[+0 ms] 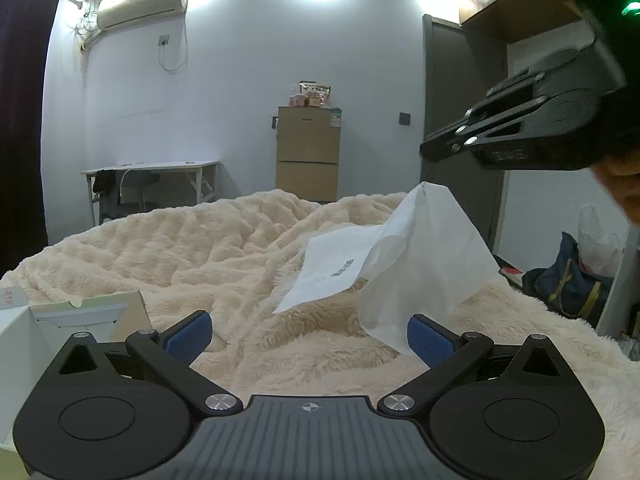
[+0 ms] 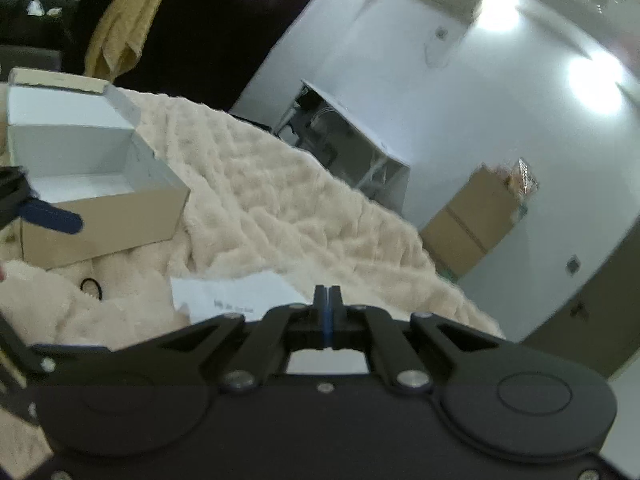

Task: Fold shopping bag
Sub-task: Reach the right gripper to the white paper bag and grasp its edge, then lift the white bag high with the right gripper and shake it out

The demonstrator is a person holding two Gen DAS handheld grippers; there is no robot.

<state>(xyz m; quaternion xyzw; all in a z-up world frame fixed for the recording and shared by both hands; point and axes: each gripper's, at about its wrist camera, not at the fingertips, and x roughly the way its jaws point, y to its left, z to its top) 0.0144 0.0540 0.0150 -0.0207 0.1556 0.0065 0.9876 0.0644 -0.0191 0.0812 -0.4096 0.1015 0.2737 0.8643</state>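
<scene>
Left wrist view: the left hand-held gripper (image 1: 310,334) sits low over a cream fleece blanket (image 1: 192,248) on the bed, its blue pads (image 1: 188,336) spread wide with nothing between them. The white shopping bag (image 1: 384,264) lies just ahead and to the right; one corner is drawn up into a peak toward the right hand-held gripper (image 1: 436,148), which hangs above it at the upper right, tilted downward. Where that peak meets the black fingers is hidden. The bag's lower edge hangs just in front of the right blue pad; I cannot tell whether they touch. A flat panel with dark printing juts left, free of the blanket along its lower edge. An open cardboard box (image 1: 80,312) crowds the near left; the middle of the blanket is open. Beyond the bed's far edge stand a white desk (image 1: 152,168) and a brown cabinet (image 1: 308,152).

Right wrist view: the picture is blurred and the room is tilted. The right hand-held gripper (image 2: 327,300) has its jaws pressed together, only a thin blue line between them. The bag (image 2: 236,292) lies below and behind the fingertips; the pinch point itself is hidden. The box (image 2: 100,216) sits at left, one blue pad (image 2: 52,218) of the left gripper in front of it.
</scene>
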